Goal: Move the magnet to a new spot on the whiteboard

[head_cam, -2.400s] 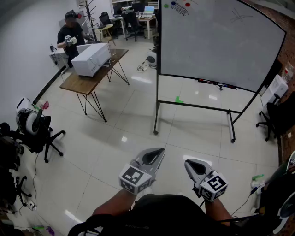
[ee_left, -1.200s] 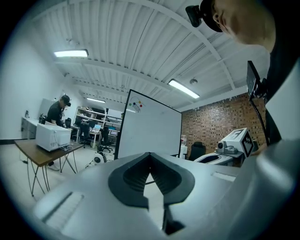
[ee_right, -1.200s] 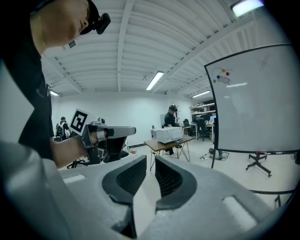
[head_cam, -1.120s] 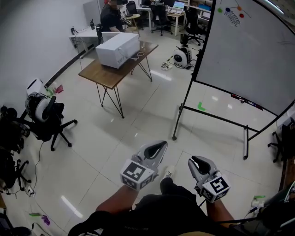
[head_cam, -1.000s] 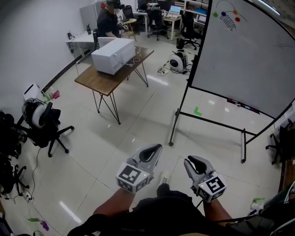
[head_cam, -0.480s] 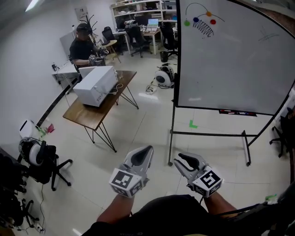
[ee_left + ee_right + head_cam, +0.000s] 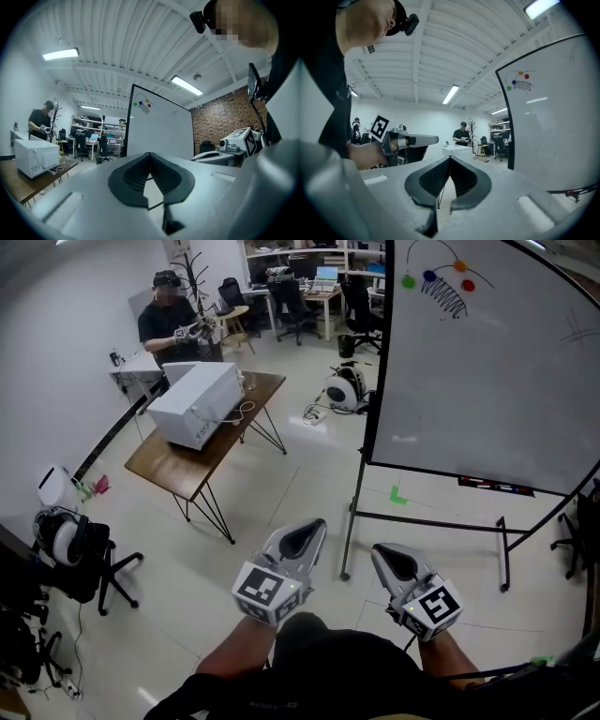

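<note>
The whiteboard [image 7: 487, 381] stands on a wheeled frame ahead to the right. Near its top left corner sit green [image 7: 408, 281], blue [image 7: 429, 276], orange [image 7: 459, 266] and red [image 7: 468, 285] magnets around a scribble. My left gripper [image 7: 305, 538] and right gripper [image 7: 389, 559] are held level at waist height, far short of the board. Both are shut and empty. The right jaws have just been closing, with nothing between them. The left gripper view shows its tips [image 7: 150, 153] meeting, the board [image 7: 159, 136] beyond. The right gripper view shows its tips [image 7: 450, 158] together and the magnets [image 7: 514, 83] high up.
A wooden table [image 7: 178, 460] with a white box [image 7: 197, 399] stands to the left, a person [image 7: 173, 320] behind it. A black office chair [image 7: 66, 554] is at the far left. A marker tray [image 7: 495, 486] runs along the board's lower edge. Green tape [image 7: 396, 495] marks the floor.
The right gripper's jaws, parted half a second ago, are now together. Both grippers and the view have shifted, and the whiteboard now looks slightly nearer.
</note>
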Motion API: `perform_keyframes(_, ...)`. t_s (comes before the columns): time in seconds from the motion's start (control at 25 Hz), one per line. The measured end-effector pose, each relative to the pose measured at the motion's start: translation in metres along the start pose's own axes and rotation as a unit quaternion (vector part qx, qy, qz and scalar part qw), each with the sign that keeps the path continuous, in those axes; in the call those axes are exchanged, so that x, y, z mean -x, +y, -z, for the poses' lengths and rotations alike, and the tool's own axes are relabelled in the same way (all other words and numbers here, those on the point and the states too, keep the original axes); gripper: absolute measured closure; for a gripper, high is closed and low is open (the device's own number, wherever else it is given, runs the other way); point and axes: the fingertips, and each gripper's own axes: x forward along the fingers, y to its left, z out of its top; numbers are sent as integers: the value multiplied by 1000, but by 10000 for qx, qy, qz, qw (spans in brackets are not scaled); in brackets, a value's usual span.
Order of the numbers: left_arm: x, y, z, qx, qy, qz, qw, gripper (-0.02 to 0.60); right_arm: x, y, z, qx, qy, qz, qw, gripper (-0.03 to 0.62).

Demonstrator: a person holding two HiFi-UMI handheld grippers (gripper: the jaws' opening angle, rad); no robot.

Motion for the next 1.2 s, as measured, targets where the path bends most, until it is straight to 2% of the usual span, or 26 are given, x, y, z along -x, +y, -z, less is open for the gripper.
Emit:
perform_keyframes(0.2, -26, 14, 9, 146, 57, 283, 9995, 566, -12, -19, -4, 74, -183, 119, 9997, 594)
perform_keyframes(0.44, -63, 58, -2, 168, 5, 534, 9984, 566, -50, -57, 3, 80, 119, 470, 9988, 594)
perform_keyframes(0.6, -85, 88, -21, 146, -138, 715, 9972, 566, -87, -79, -8, 139, 166, 526, 9984, 594)
perform_keyframes(0.84, -128, 125, -15, 191, 52, 1028, 9945, 566, -127, -107, -22, 208, 71, 801, 9965, 594)
perform_keyframes(1.0, -158, 130, -29, 103, -40, 1467, 9891, 566, -134, -136, -33, 266, -118, 1276, 9914, 594)
perform_keyframes(1.2, -189, 136, -29, 22, -53, 1732, 9849, 566, -135, -156, -27, 214, -180, 1654, 9858, 594)
